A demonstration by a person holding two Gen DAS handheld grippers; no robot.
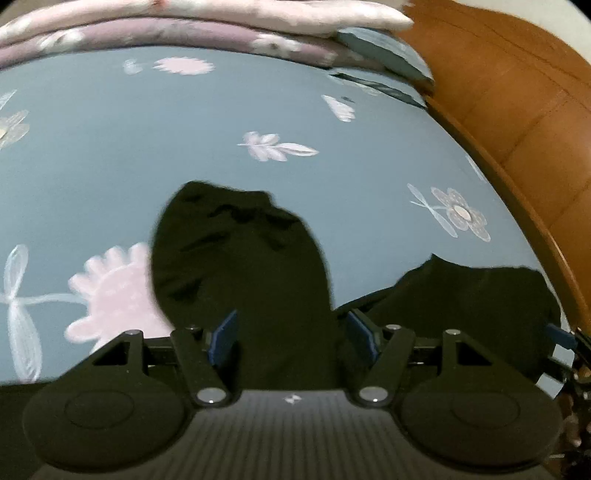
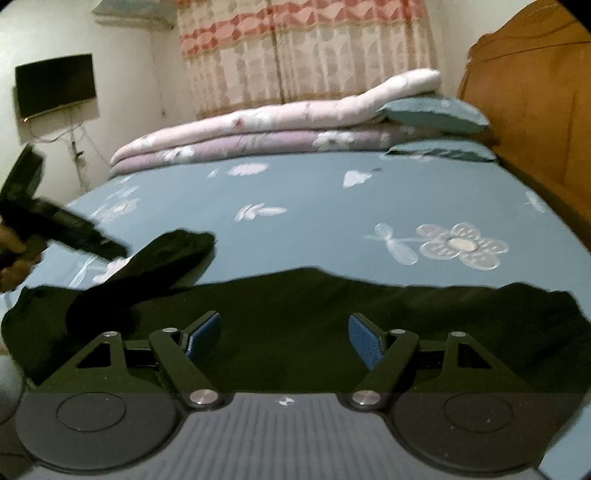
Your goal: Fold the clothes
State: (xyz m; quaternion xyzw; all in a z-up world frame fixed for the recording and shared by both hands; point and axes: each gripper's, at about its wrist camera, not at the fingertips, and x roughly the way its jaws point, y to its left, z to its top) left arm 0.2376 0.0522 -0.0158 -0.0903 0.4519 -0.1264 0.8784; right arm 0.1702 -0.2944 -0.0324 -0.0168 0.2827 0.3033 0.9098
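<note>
You are spreading a black garment [image 2: 295, 325] across the sheet's [image 2: 314, 199] near edge. Your left gripper [image 1: 291, 332] is standing apart around a raised fold at twelve o'clock, unclamped; your right gripper [image 2: 284, 336] is hanging wide, empty. Flatten that fold before creasing.

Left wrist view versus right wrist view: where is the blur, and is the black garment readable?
Left wrist view: quilt and pink flower print smeared; black garment a near-featureless dark mass. Right wrist view: left hand-held gripper streaked by motion, bedsheet sharper, fisheye bends the headboard.
</note>
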